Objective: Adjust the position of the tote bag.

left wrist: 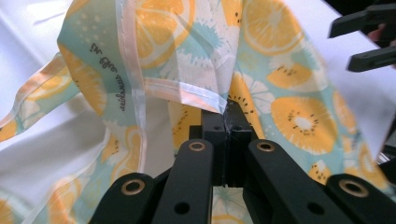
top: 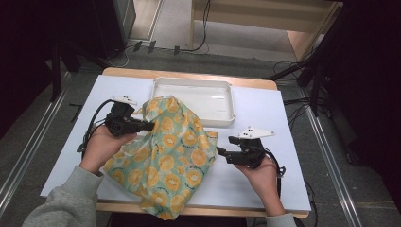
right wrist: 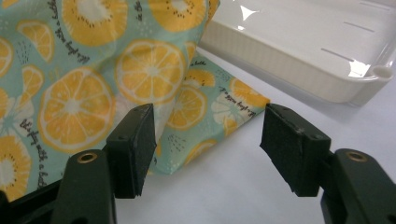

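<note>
A teal cloth printed with orange slices lies bunched on the white table, its near end hanging over the front edge. My left gripper is shut on the cloth's hemmed edge and holds it lifted. In the left gripper view the jaws meet on the cloth. My right gripper is open just right of the cloth, jaws pointing at it. In the right gripper view a flat corner of the cloth lies beyond the gap between the spread pads.
A white plastic tray stands at the back of the table, touching the cloth's far side; its wall is close ahead in the right gripper view. The white table is bare on the right. Cables trail from both grippers.
</note>
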The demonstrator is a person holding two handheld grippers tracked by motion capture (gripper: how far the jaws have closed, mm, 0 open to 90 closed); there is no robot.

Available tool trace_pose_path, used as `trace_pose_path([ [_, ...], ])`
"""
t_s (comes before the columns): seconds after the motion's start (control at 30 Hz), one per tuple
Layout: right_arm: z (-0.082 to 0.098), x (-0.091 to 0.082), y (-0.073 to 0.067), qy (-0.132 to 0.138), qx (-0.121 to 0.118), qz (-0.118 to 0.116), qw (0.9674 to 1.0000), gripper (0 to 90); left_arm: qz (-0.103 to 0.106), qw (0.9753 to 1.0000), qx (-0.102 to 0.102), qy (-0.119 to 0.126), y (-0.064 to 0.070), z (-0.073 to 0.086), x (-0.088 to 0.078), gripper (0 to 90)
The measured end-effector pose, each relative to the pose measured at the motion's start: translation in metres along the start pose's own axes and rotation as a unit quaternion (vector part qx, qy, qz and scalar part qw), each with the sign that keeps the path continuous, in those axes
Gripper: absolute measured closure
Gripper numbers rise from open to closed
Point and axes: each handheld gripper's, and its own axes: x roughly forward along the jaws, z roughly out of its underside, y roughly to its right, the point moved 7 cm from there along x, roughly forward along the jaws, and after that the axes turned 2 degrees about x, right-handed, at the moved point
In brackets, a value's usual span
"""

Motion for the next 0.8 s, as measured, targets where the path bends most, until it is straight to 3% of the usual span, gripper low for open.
trace_pose_path([
  [0.47,-0.012,-0.020,-0.001,0.026,0.001,0.008,0.9996,37.9,0.040,0.9979,0.051,0.007,0.049,-0.030,-0.005,90.0],
  [0.8,-0.017,-0.026,-0.003,0.035,-0.001,0.009,0.9994,39.3,0.076,0.9940,0.079,-0.001,0.084,-0.041,0.017,90.0],
])
